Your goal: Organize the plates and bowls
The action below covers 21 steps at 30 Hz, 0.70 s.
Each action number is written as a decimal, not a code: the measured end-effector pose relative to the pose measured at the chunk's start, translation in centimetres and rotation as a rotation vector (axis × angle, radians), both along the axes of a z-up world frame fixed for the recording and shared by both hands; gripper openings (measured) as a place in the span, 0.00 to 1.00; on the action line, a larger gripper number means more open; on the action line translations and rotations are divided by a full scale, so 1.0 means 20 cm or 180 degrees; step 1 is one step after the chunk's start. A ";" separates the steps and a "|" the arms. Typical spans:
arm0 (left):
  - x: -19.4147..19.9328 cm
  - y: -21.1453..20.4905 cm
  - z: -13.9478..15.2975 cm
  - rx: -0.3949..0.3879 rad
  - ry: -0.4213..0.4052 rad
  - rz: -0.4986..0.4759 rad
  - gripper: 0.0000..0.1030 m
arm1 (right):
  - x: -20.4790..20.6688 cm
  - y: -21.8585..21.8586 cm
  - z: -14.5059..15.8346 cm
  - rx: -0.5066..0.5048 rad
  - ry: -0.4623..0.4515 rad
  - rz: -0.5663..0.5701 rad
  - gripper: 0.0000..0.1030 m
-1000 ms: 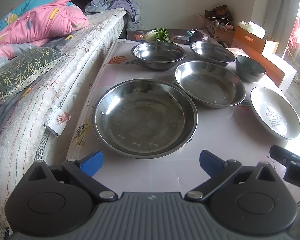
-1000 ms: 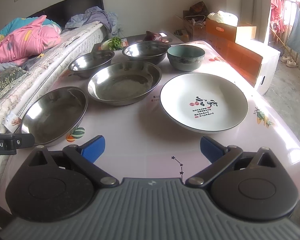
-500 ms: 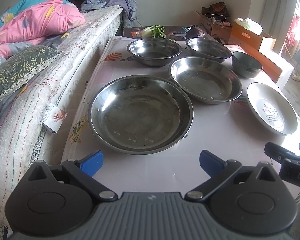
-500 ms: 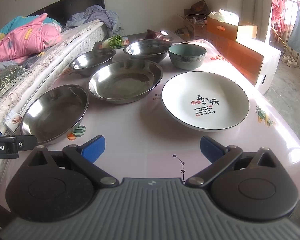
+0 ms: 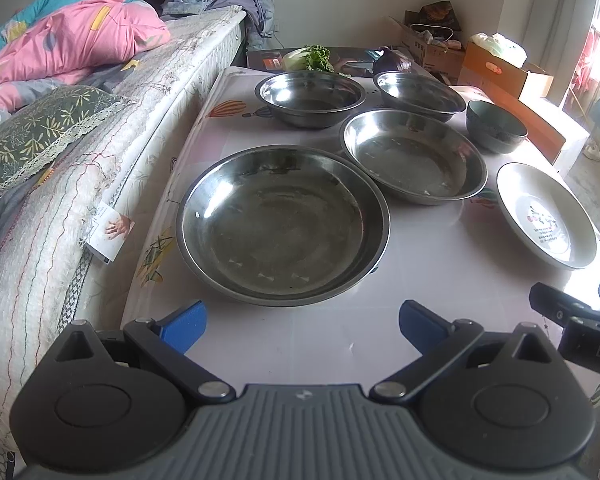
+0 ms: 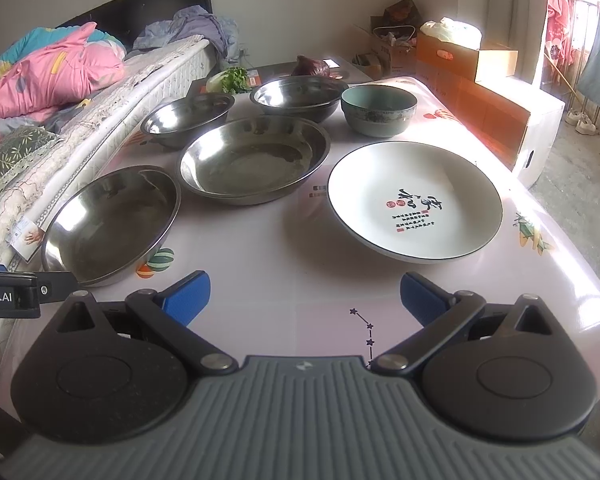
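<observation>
Bedside table [image 5: 440,292], steel bowls, white plate [image 6: 414,200], both grippers wide, empty.

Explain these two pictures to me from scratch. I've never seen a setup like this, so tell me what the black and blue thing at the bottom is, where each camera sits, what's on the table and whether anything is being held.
There is no robot here. A person holds a hand-operated gripper in each hand, and a wide-angle camera on each looks forward along its two blue-tipped fingers. One picture comes from the left gripper, the other from the right gripper.

Both are open and hold nothing.

On the table, which has a pale printed cover, lie a near steel plate, a second steel plate, two steel bowls behind them, a green ceramic bowl and a white plate with printed writing. All stand apart, none stacked. A bed runs along the table's left side.
</observation>
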State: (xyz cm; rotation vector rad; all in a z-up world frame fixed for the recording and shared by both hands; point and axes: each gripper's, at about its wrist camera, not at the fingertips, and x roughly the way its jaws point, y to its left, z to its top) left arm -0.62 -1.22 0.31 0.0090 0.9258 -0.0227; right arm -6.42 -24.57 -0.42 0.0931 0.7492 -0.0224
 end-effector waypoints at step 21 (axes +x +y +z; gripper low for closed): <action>0.01 0.00 -0.01 0.0040 0.0032 0.0007 1.00 | 0.00 0.00 -0.02 0.0013 0.0061 0.0019 0.99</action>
